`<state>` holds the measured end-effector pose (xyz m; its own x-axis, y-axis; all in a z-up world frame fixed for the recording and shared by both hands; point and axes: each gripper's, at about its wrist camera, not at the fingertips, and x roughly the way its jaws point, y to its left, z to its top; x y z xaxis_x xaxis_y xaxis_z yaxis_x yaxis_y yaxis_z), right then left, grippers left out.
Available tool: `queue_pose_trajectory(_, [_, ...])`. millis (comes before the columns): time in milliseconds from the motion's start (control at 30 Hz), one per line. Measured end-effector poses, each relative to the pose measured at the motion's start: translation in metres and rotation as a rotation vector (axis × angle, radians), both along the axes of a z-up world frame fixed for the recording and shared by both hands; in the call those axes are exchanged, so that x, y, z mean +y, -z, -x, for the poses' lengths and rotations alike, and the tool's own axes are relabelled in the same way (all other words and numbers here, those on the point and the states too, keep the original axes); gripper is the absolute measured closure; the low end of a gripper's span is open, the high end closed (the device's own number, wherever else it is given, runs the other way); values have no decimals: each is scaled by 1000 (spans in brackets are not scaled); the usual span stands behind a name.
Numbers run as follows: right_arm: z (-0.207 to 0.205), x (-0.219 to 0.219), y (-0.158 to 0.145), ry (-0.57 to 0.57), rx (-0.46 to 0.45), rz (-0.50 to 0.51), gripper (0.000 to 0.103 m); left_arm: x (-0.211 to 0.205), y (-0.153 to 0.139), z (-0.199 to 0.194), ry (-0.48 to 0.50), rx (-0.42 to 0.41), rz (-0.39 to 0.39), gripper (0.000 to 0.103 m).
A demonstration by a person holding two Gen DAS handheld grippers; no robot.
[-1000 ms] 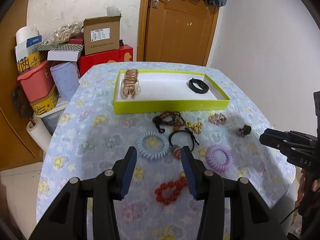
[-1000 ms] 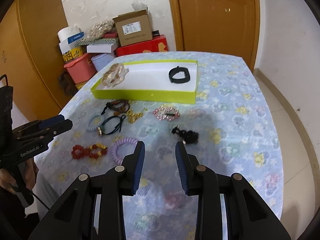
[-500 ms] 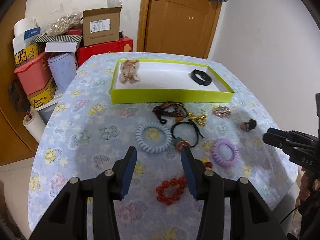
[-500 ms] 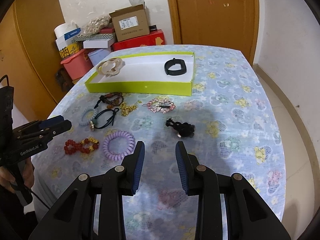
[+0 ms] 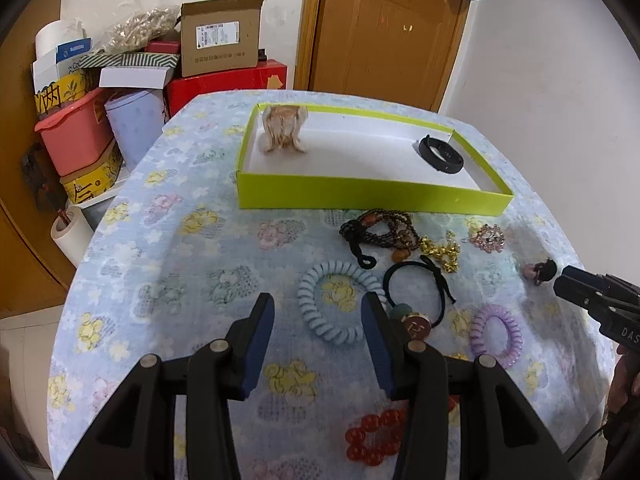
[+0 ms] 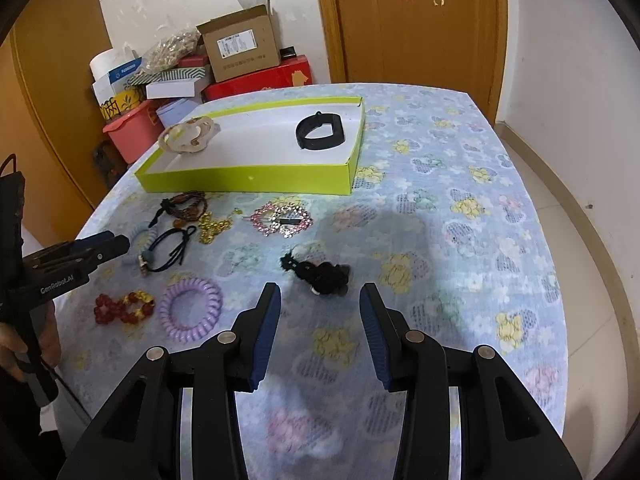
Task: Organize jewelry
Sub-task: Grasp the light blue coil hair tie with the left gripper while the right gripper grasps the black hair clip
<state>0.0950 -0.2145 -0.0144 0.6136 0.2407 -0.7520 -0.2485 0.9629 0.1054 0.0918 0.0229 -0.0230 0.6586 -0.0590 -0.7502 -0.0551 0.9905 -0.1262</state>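
Evidently both hands are in the approach step: most pieces lie loose on the floral tablecloth, and only a pearly hair claw and a black wristband lie inside the lime-green tray.

In the right wrist view, the right gripper sits at lower centre with its jaws apart and nothing between them; they have just been opening wider. Just above its tips lies a black hair clip, not touched. I judge this its target: the next move calls for lowering the jaws to straddle the clip, then closing.

In the left wrist view, the left gripper also stands wide and empty, though its jaws have just narrowed a little. A pale blue spiral hair tie lies at centre, partly behind the right-hand finger, with a black elastic with a round charm just to its right. Whether a fingertip touches the spiral I cannot tell.
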Motion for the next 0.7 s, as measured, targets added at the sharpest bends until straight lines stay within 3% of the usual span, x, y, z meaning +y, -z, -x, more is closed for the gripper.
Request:
queue_pose_trajectory(233, [-17,2,9,-10,15,13,61,-4,6,-7,0,9,-45,70])
queue_pose_trajectory(367, [-21,4,12,-16,14,21,62,-5,6,-8,-8,12,-96,89])
queue_pose_trajectory(400, [-21,5,12,-18,13,22,68,-5,6,-8,-7,12,-97,92])
queue_pose_trajectory(600, [-18,5,10,-14,3,31,85,-6,6,-8,2,11,-107,93])
queue_pose_trajectory(700, [-15,5,8,-12,1,29,85,-9,4,-5,16,3,-105,93])
